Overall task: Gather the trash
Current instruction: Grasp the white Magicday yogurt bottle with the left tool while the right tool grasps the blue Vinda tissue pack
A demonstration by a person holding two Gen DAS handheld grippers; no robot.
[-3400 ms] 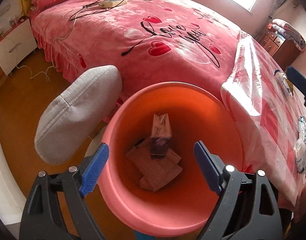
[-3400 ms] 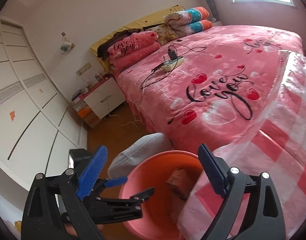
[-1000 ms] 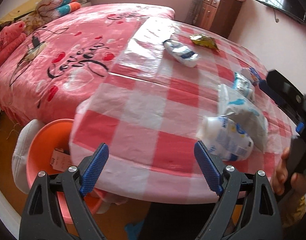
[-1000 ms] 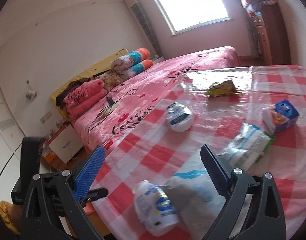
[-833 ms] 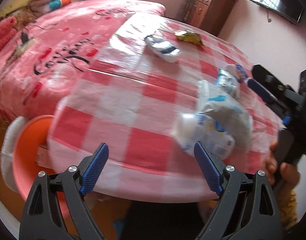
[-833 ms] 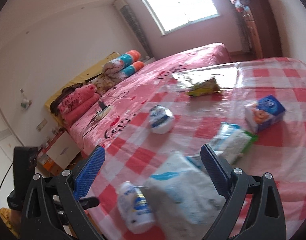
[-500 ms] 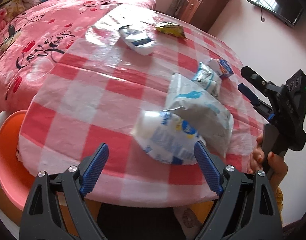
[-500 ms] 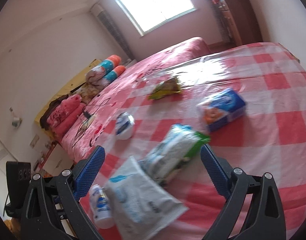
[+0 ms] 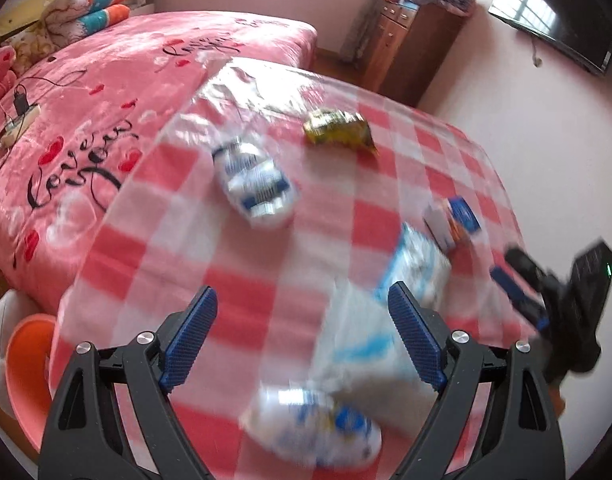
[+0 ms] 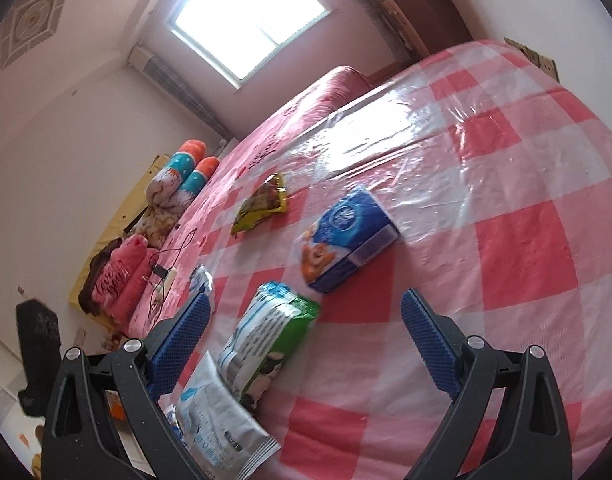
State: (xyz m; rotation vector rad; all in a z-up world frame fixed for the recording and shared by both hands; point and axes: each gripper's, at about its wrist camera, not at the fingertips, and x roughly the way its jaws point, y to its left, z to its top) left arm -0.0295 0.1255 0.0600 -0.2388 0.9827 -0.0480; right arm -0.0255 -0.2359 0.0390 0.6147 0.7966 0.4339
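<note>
Trash scattered over a table [image 10: 525, 208] under a red-and-white checked cloth with a glossy clear cover. Nearest the front edge, a white bottle with blue and yellow print [image 9: 317, 428], lying on its side, blurred. Partly over it, a flat white pouch with a blue swoosh [image 9: 361, 344], silvery-white with fine print in the right wrist view [image 10: 218, 424]. Further in, a white-and-green milk carton [image 10: 270, 332], lying flat, one end touching the pouch. Beyond that, a blue-and-white box with an orange picture [image 10: 345, 240], set apart from the carton. Toward the far side, a crumpled yellow-green snack wrapper [image 10: 262, 204] and a white-and-blue crumpled pack [image 9: 254, 180], both well apart from the rest.

Left claw [image 9: 302, 344]: spread wide, nothing between the blue pads, hanging above the front of the table with the white bottle just below the gap and the pouch beside the right-hand finger. Right claw [image 10: 302, 344]: also wide open and empty, pointing along the table, with the milk carton lying in the gap between the fingers, not touched, and the pouch near the left-hand finger; seen from the left wrist as a dark blurred shape [image 9: 521, 280] at the table's right edge.

Orange bin [image 9: 26, 368] low beside the table's left corner, next to a pink bed [image 9: 106, 100] with heart print.
</note>
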